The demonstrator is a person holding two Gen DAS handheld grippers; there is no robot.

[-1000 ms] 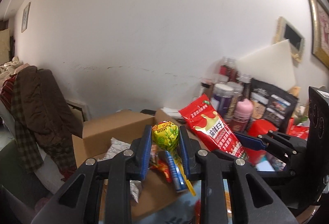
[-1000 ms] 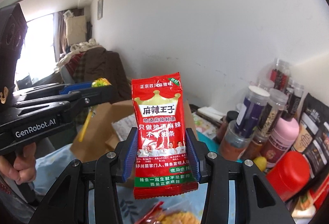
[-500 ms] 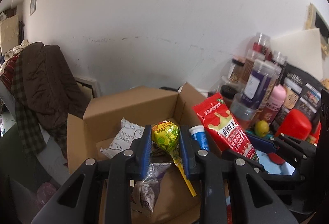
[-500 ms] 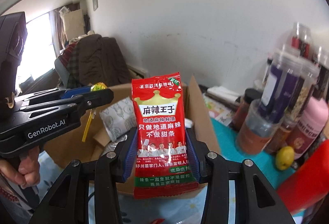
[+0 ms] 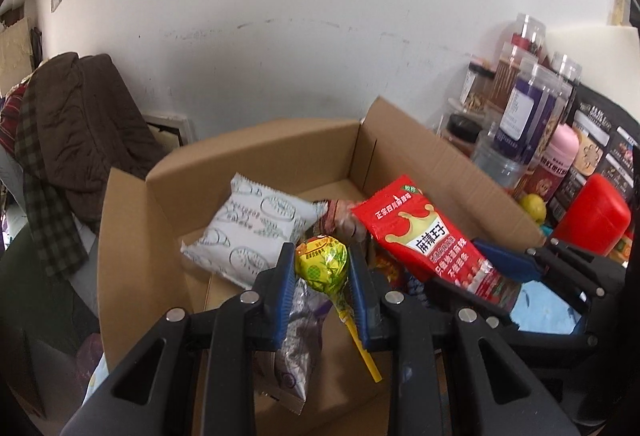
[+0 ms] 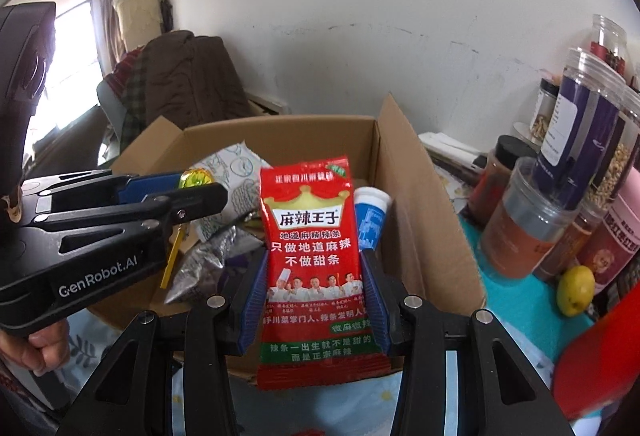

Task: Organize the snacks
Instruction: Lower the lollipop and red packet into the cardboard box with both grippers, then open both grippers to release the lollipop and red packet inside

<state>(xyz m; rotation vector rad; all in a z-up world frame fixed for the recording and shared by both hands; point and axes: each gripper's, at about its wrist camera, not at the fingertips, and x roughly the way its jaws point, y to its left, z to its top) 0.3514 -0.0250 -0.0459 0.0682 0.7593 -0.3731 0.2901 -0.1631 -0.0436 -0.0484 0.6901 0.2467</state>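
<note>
My left gripper (image 5: 321,268) is shut on a yellow-green lollipop (image 5: 322,263), whose yellow stick (image 5: 360,346) hangs down between the fingers. It hovers over the open cardboard box (image 5: 256,148). My right gripper (image 6: 315,276) is shut on a red spicy-strip packet (image 6: 308,236), held upright above the box's (image 6: 280,134) near right part. In the left wrist view that red packet (image 5: 424,236) sits just right of the lollipop. The left gripper (image 6: 188,192) with the lollipop (image 6: 196,178) shows at the left of the right wrist view.
Inside the box lie a white printed packet (image 5: 248,232), a silver-purple wrapper (image 5: 296,356) and a blue-white tube (image 6: 372,216). Jars and bottles (image 6: 560,164), a red container (image 5: 592,220) and a lemon (image 6: 576,290) crowd the right side. A coat-draped chair (image 5: 68,124) stands left.
Both grippers have come down and forward over the box with their snacks; the box interior now fills the views. Grips are unchanged.
</note>
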